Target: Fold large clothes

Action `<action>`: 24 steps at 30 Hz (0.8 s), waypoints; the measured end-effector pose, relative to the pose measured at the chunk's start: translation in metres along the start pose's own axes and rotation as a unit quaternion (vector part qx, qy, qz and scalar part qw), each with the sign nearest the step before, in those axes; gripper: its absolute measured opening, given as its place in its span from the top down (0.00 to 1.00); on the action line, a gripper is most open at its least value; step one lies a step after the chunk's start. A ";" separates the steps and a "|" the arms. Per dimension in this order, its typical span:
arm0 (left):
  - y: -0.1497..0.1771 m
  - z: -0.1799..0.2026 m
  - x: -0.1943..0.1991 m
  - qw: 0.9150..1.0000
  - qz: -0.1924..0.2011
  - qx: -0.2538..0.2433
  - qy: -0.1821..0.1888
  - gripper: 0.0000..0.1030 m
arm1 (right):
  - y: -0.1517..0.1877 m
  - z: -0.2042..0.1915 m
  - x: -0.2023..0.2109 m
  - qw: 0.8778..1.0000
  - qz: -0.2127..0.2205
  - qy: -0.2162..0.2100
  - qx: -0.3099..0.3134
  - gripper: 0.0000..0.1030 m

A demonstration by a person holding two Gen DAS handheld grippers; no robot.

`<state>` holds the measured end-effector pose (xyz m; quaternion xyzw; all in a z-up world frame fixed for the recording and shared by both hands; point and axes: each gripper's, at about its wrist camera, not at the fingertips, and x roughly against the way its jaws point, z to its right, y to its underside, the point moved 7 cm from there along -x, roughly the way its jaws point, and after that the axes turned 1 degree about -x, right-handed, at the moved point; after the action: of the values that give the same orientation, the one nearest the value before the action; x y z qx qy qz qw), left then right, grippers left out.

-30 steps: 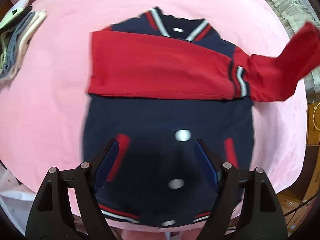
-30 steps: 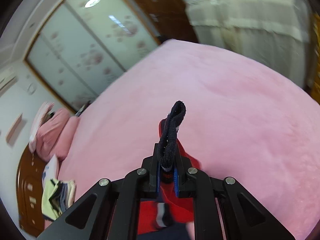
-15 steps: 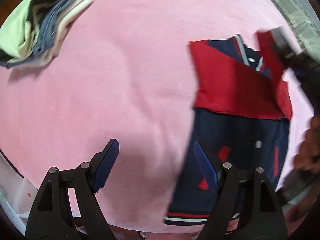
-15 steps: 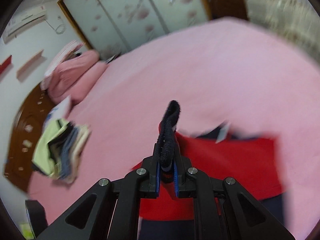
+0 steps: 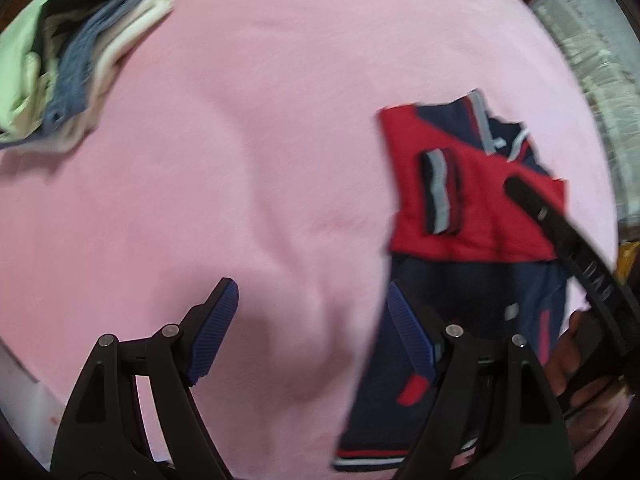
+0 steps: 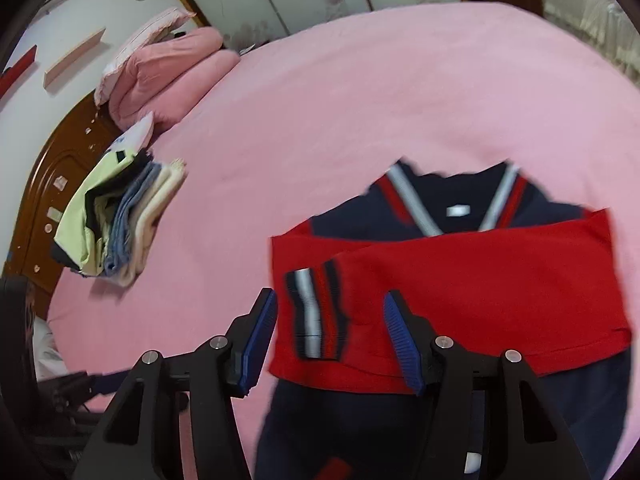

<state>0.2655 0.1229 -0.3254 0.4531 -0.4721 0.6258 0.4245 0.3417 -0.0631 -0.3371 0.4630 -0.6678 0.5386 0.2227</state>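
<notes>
Jacket (image 6: 460,420) lies on bed (image 6: 360,100), sleeves crossed for folding; right tongs (image 6: 330,336) opening off cuff (image 6: 314,312), left tongs (image 5: 312,332) apart, empty.

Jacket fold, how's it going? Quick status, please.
Left gripper open, empty. Right gripper opening, striped cuff released. Both red sleeves crossed over jacket. Nothing in the way.

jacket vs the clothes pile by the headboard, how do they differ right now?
The jacket is one navy garment with red sleeves crossed over its chest, lying flat; the clothes pile is several thin pieces in pale green, blue and cream. The jacket is only partly folded; the clothes pile is compact, already stacked. Both rest on the pink bed cover.
</notes>
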 end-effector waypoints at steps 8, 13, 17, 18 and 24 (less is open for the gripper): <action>-0.034 0.090 -0.020 0.996 0.021 -0.032 0.075 0.56 | -0.018 0.108 0.004 0.994 -0.034 0.035 -0.101 0.87; -0.051 0.121 -0.073 0.998 -0.011 -0.063 -0.005 0.65 | -0.002 0.176 0.010 0.985 -0.050 0.035 -0.158 0.87; -0.056 0.118 -0.096 0.998 -0.050 -0.046 -0.018 0.68 | 0.010 0.208 0.012 0.988 -0.059 0.027 -0.137 1.00; -0.056 0.118 -0.094 0.997 -0.052 -0.047 -0.017 0.68 | 0.013 0.220 0.015 0.988 -0.052 0.036 -0.140 1.00; -0.059 0.118 -0.085 0.997 -0.060 -0.033 -0.033 0.68 | 0.022 0.277 0.039 0.975 -0.028 0.137 -0.171 1.00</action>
<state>0.3609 0.0100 -0.3783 0.4864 -0.4786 0.5679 0.4602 0.3603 -0.3348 -0.4063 0.3582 -0.7001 0.4681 0.4030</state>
